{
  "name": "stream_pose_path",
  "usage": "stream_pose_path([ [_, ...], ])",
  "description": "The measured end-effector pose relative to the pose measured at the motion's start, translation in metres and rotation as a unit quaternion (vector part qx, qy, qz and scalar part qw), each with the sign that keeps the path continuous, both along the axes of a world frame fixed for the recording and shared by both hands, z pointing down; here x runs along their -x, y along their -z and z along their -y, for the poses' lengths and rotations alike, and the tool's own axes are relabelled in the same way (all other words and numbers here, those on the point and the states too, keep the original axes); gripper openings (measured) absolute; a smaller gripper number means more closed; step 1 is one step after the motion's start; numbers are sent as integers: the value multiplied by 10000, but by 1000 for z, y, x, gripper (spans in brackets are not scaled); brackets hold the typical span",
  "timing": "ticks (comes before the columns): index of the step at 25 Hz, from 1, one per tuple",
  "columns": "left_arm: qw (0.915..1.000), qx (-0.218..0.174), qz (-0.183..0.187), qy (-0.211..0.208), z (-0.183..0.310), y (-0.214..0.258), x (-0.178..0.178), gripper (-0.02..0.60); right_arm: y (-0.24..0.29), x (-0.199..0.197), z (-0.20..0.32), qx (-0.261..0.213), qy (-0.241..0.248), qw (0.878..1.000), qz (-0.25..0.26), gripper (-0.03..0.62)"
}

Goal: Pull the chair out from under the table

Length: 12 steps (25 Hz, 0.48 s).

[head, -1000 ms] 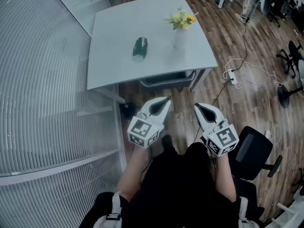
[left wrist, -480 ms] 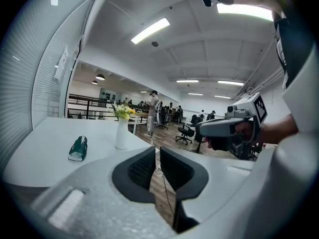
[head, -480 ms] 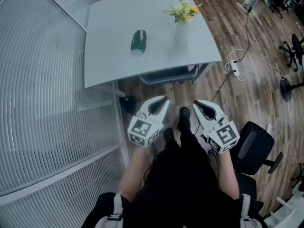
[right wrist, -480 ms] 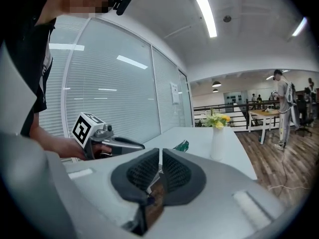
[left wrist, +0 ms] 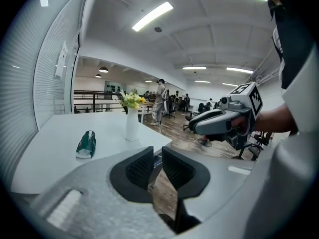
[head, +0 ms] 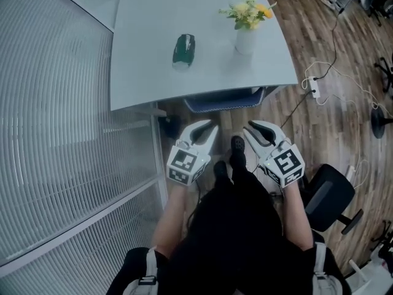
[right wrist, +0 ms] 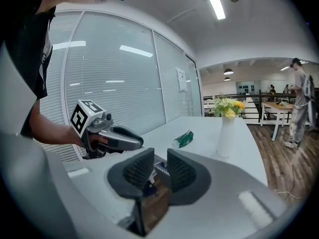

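The chair (head: 224, 101) is tucked under the white table (head: 202, 17); only its dark backrest shows at the table's near edge. My left gripper (head: 206, 131) hovers just short of the backrest's left part, and its jaws have just been opening to a narrow gap with nothing between them (left wrist: 157, 156). My right gripper (head: 250, 131) hangs before the backrest's right part. Its jaws have just been opening too, stand wider, and hold nothing (right wrist: 160, 162). Neither gripper touches the chair. The seat and legs are hidden by the table.
A green packet (head: 183, 49) and a white vase of flowers (head: 245, 39) stand on the table. A glass wall with blinds (head: 61, 134) runs close on the left. A black office chair (head: 328, 195) and a power strip with cables (head: 314, 88) are to the right.
Both grippers have moved forward and down toward the table's edge and the chair's backrest. The right gripper's jaws have parted; the left's have parted slightly.
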<state>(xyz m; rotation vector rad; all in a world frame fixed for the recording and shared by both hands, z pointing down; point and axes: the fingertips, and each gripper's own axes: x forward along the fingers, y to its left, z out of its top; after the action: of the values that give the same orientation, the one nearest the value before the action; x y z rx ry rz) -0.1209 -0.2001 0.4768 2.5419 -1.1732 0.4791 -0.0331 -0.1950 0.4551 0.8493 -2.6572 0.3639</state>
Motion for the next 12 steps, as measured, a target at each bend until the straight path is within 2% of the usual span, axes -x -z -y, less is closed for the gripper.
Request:
stream_pose_path([
  [6, 9994, 229, 213, 121, 30, -26, -1, 58, -32, -2, 38, 34, 375, 9984, -422, 92],
  [12, 9976, 519, 463, 60, 45, -58, -4, 116, -64, -3, 62, 21, 643, 9943, -846, 119],
])
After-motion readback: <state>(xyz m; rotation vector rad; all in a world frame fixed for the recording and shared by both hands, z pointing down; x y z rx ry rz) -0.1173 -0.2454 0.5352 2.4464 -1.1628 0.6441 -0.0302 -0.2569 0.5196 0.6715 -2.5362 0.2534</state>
